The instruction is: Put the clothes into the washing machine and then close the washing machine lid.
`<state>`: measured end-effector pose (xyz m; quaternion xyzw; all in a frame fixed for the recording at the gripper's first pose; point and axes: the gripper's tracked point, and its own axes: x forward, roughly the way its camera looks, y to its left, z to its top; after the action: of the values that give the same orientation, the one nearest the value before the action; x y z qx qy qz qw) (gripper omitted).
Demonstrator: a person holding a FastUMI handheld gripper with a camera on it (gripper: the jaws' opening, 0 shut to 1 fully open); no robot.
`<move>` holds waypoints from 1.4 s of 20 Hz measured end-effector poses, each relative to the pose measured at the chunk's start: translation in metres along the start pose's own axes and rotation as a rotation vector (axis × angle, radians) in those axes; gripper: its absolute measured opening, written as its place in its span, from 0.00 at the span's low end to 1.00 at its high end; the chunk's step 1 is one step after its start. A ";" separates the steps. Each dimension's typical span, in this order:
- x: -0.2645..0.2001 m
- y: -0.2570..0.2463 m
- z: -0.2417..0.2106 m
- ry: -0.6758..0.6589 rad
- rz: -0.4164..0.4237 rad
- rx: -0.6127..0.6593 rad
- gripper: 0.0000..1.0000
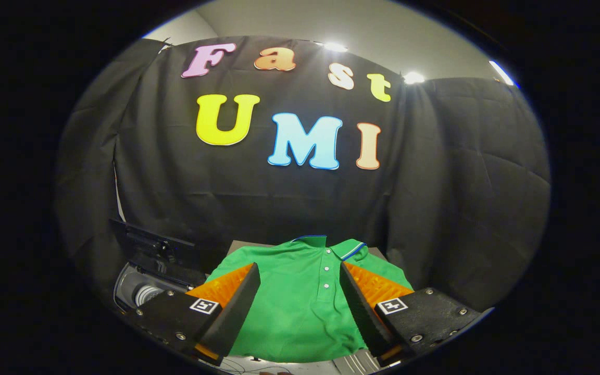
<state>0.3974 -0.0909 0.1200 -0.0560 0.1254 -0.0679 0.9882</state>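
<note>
A green polo shirt with white buttons and a blue-trimmed collar lies spread flat on a grey surface, its collar pointing away from me. My gripper hovers over it with its fingers wide apart, and the shirt's button placket runs between them. Neither finger touches the cloth that I can tell. To the left of the shirt, lower down, stands the washing machine with its dark lid raised, so the metal drum shows inside.
Black cloth walls close the booth behind the shirt and on both sides. A pale ribbed panel and some thin cables lie just under the near edge of the shirt.
</note>
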 end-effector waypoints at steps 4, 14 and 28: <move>0.037 0.003 -0.021 0.091 0.026 0.010 0.95; 0.090 -0.003 -0.057 0.262 0.041 0.036 0.95; 0.109 0.012 -0.084 0.365 0.096 0.084 0.93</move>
<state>0.4820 -0.1033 0.0111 0.0046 0.3020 -0.0351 0.9527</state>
